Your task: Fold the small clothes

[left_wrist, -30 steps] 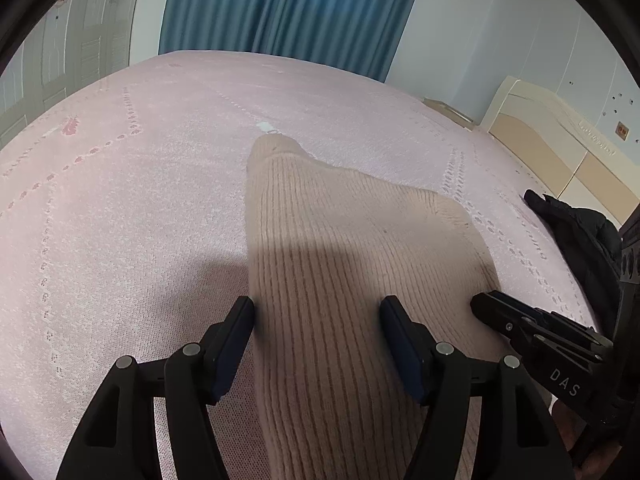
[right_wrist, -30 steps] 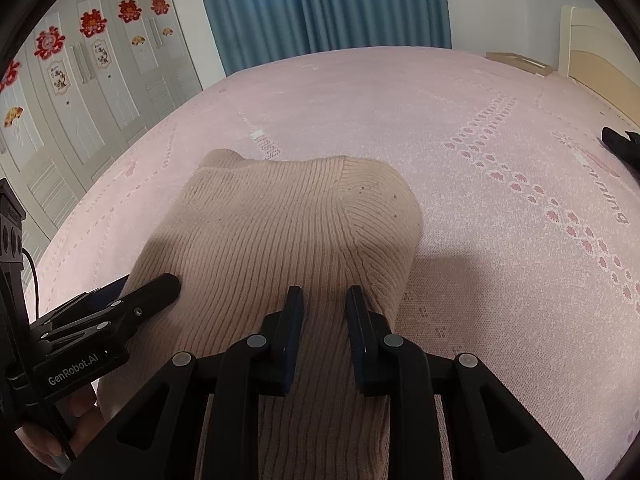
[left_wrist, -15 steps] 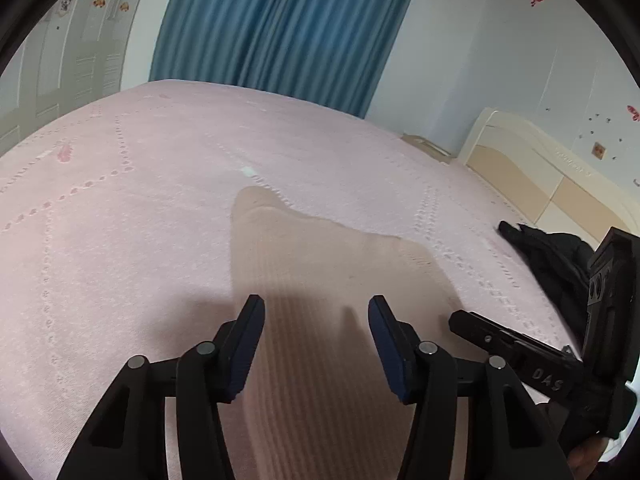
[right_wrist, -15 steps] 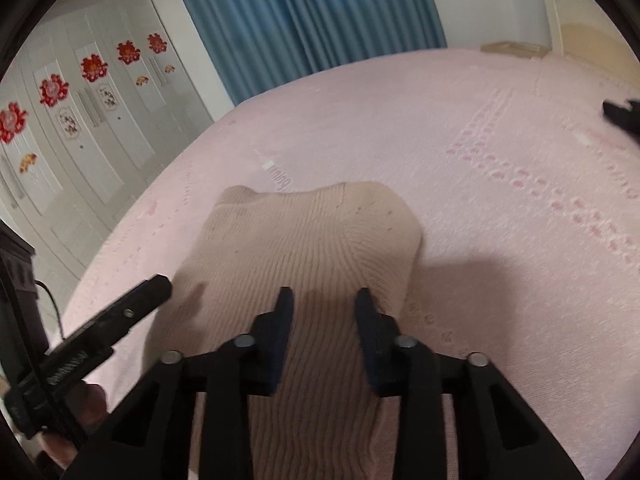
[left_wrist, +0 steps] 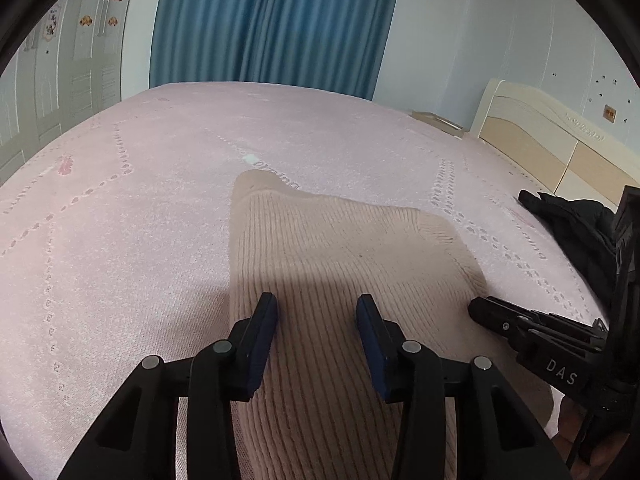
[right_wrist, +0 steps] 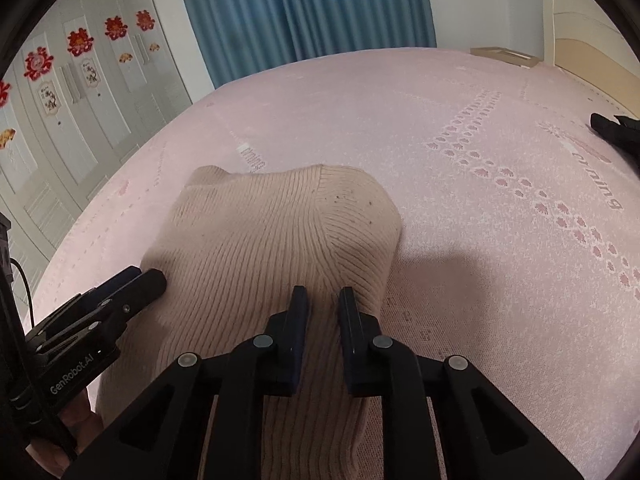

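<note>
A beige ribbed knit sweater (left_wrist: 340,248) lies folded on the pink bedspread (left_wrist: 120,240). My left gripper (left_wrist: 316,312) hovers low over its near left part. Its jaws are closing, with a gap and ribbed fabric showing between the pads, which do not press on it. My right gripper (right_wrist: 323,300) is at the sweater's (right_wrist: 260,232) near right edge, jaws closing to a narrow gap with a ridge of knit pinched between the pads. Each gripper shows in the other's view: the right gripper (left_wrist: 476,310) and the left gripper (right_wrist: 154,280).
A black garment (left_wrist: 572,224) lies on the bed's right side, also visible as a dark garment (right_wrist: 616,132). A cream headboard (left_wrist: 540,140), blue curtains (left_wrist: 272,20) and white wardrobe doors (right_wrist: 80,100) border the bed. A person's hand (right_wrist: 76,412) holds the left gripper.
The left jaws have narrowed steadily over the sweater. The right jaws widened slightly, then closed tighter on the fabric. Both hands stayed nearly in place.
</note>
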Tool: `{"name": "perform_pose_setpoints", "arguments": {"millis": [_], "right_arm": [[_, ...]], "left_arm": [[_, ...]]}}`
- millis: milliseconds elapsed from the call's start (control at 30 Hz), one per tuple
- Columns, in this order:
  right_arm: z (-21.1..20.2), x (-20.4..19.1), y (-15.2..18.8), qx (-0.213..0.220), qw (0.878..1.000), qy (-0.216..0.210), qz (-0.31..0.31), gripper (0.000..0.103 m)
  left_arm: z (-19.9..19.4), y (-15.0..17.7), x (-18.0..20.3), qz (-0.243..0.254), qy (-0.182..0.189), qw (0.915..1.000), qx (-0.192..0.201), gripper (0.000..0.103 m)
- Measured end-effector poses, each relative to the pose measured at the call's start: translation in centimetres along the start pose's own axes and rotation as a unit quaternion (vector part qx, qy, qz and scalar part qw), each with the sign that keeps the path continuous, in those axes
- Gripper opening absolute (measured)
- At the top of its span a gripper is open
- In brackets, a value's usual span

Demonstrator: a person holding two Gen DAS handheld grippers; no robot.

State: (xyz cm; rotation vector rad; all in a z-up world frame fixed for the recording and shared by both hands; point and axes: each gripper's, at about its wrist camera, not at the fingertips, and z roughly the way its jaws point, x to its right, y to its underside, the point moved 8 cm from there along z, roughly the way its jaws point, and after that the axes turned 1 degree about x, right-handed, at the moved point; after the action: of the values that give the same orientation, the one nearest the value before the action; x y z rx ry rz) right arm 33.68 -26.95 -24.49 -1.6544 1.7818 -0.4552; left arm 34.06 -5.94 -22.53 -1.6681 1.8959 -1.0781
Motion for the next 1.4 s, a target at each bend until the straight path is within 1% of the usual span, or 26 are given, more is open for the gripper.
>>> {"name": "perform_pose_setpoints", "arguments": {"millis": [200,333,367,400,467,500,600,700,1033,1233,1400], "right_arm": [[0.0,0.2,0.0,-0.002,1.0,-0.006,0.003,0.014],[-0.8,0.7,-0.6,0.0,0.999,-0.03,0.015,0.014],[-1.1,1.0,-0.8,0.005,0.999,-0.036,0.021,0.015],[-1.5,1.3,-1.0,0.011,0.999,-0.038,0.028,0.019],[-1.8,2.5,-1.3,0.021,0.998,-0.022,0.046,0.03],[-1.8,3.0,-1.3,0.02,0.998,-0.023,0.057,0.03],[-1.1,3.9,-1.1,0.004,0.994,-0.048,0.096,0.03],[-0.7,4.1,-0.9,-0.004,0.992,-0.058,0.112,0.03],[-1.5,3.3,-1.2,0.007,0.992,-0.072,0.099,0.03],[-0.9,2.9,-0.8,-0.006,0.993,-0.069,0.091,0.03],[-0.7,3.2,-0.9,-0.011,0.992,-0.076,0.102,0.03]], "left_arm": [[-0.1,0.1,0.3,0.0,-0.001,1.0,0.0,0.04],[-0.4,0.1,0.3,-0.02,0.019,0.9996,-0.005,0.05],[-0.5,0.1,0.2,-0.023,0.022,0.9995,-0.006,0.051],[-0.5,0.1,0.2,-0.025,0.024,0.9994,-0.006,0.052],[-0.5,0.2,0.0,-0.028,0.023,0.9993,-0.007,0.054],[-0.4,0.3,-0.1,-0.03,0.022,0.9993,-0.007,0.055],[-0.4,0.4,0.0,-0.031,0.02,0.9993,-0.008,0.056],[-0.2,0.4,0.0,-0.029,0.013,0.9994,-0.01,0.058],[0.0,0.4,-0.1,-0.035,0.008,0.9993,-0.013,0.059],[0.1,0.6,-0.2,-0.035,0.004,0.9993,-0.015,0.061],[0.1,0.6,-0.2,-0.035,0.004,0.9993,-0.015,0.061]]}}
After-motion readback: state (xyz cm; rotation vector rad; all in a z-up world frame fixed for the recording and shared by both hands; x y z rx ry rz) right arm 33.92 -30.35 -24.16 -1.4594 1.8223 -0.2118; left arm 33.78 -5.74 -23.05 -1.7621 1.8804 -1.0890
